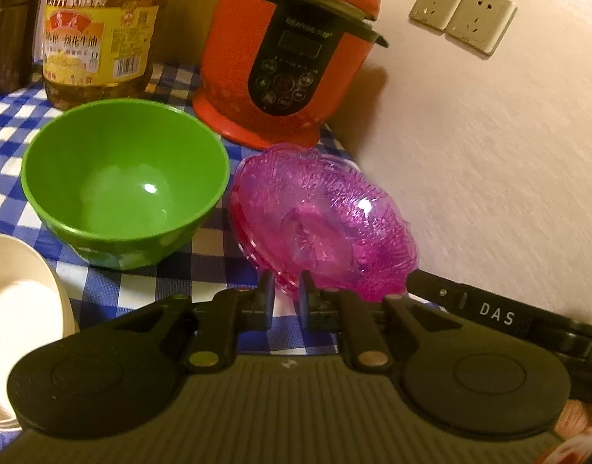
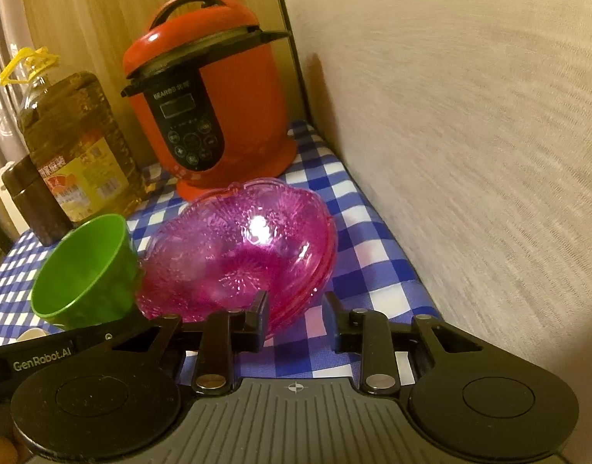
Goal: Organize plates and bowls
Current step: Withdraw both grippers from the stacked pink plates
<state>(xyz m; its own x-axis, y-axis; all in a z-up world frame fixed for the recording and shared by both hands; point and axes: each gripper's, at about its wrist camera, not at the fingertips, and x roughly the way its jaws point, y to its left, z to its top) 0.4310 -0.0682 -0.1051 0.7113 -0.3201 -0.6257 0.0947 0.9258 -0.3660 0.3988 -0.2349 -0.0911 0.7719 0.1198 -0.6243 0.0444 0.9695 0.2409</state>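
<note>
Fingers of the left gripper (image 1: 287, 290) pinch the near rim of the pink glass bowl (image 1: 327, 216), tilted just right of the green bowl (image 1: 122, 181), while the right gripper (image 2: 295, 309) sits spread, its left finger against that pink bowl's rim.

A blue-and-white checked tablecloth (image 1: 203, 89) is spread over the surface, up to a pale textured wall (image 1: 489, 154) on the right. A red electric pressure cooker (image 1: 292, 54) with a black control panel is stood at the back near the wall, lid on. Just left of it a large cooking oil bottle (image 1: 99, 31) with a yellow label is placed; its yellow carry handle (image 2: 21, 63) is seen from the right wrist. A dark brown container (image 1: 12, 27) is set further left. Two wall sockets (image 1: 462, 13) are mounted side by side.
</note>
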